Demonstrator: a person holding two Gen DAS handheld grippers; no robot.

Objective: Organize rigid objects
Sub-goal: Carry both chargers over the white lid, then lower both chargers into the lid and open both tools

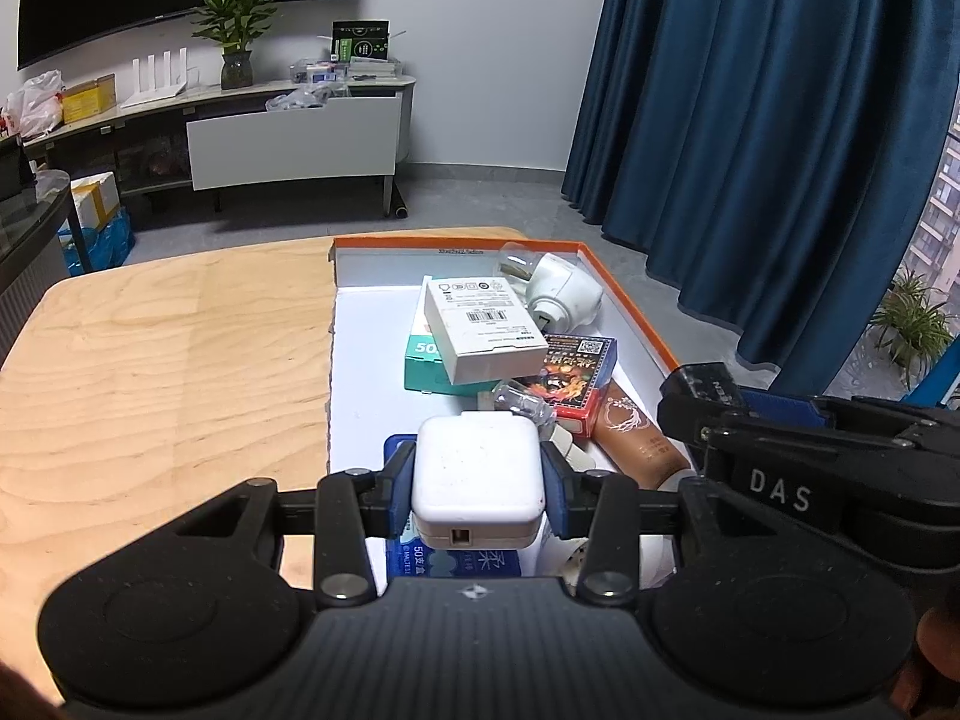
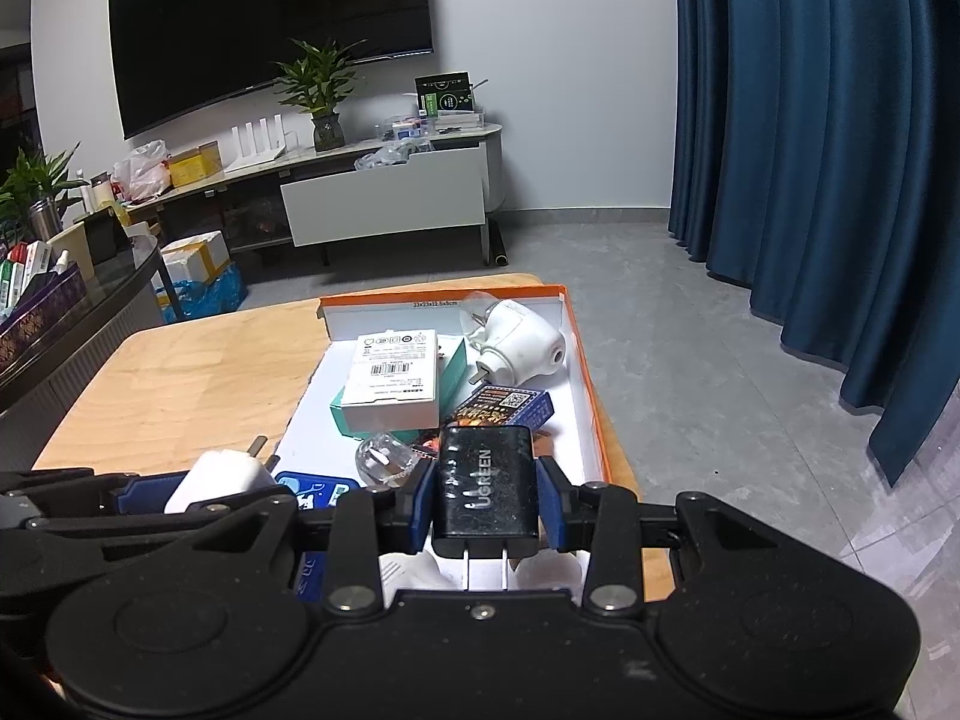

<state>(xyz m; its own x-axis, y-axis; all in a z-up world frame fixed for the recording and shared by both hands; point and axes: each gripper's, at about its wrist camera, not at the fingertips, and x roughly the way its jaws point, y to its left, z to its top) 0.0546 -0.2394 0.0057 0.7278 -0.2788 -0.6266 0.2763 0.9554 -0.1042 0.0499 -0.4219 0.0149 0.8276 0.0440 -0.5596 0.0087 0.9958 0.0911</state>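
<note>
Clamped in the left gripper (image 1: 478,489), a white charger (image 1: 477,474); only the right view shows the right gripper (image 2: 485,501) squeezing a black charger (image 2: 486,486) above the box (image 2: 585,360).

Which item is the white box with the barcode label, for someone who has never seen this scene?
Find the orange-rimmed tray on the wooden table. Toward its far end, a white box lies tilted on a teal box. Unlike the rounded white plug beside it, it is flat, rectangular, with a printed barcode label.
</note>
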